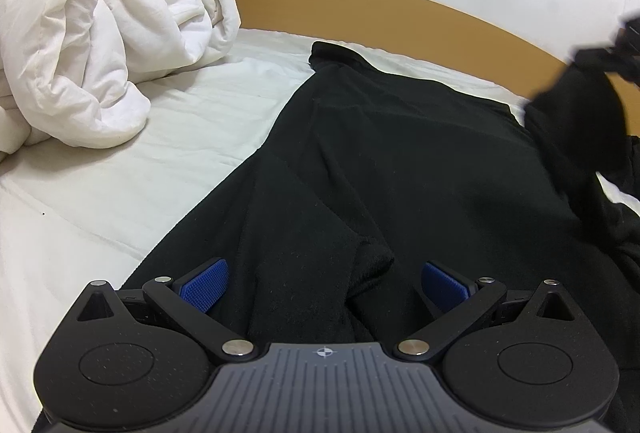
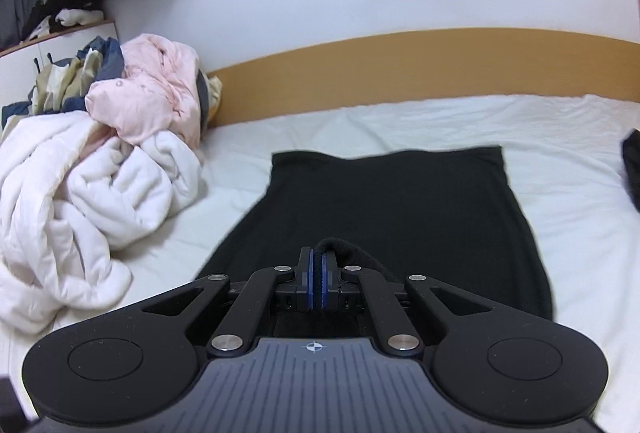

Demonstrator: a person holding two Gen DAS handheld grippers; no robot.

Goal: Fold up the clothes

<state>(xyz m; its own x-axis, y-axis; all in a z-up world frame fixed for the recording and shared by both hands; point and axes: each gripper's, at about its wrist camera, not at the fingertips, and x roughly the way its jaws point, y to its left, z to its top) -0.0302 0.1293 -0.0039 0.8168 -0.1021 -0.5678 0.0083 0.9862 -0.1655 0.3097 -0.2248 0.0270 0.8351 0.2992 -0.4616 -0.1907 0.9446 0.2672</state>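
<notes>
Basically, black garment (image 2: 384, 217) lies spread flat on the bed (image 2: 560, 161), so a fold can go over it. Right gripper (image 2: 317, 287) jaws clenched on a sleeve-like end (image 2: 352, 253), lifted to carry across. Left gripper (image 1: 324, 285) jaws released, hovering low over the cloth. White duvet (image 1: 80, 45) heaped beside; wooden headboard (image 2: 400, 69), white wall.

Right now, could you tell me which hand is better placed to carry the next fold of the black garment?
Right. The right gripper is already shut on a fold of the black garment, while the left gripper hangs open above it, gripping nothing.
</notes>
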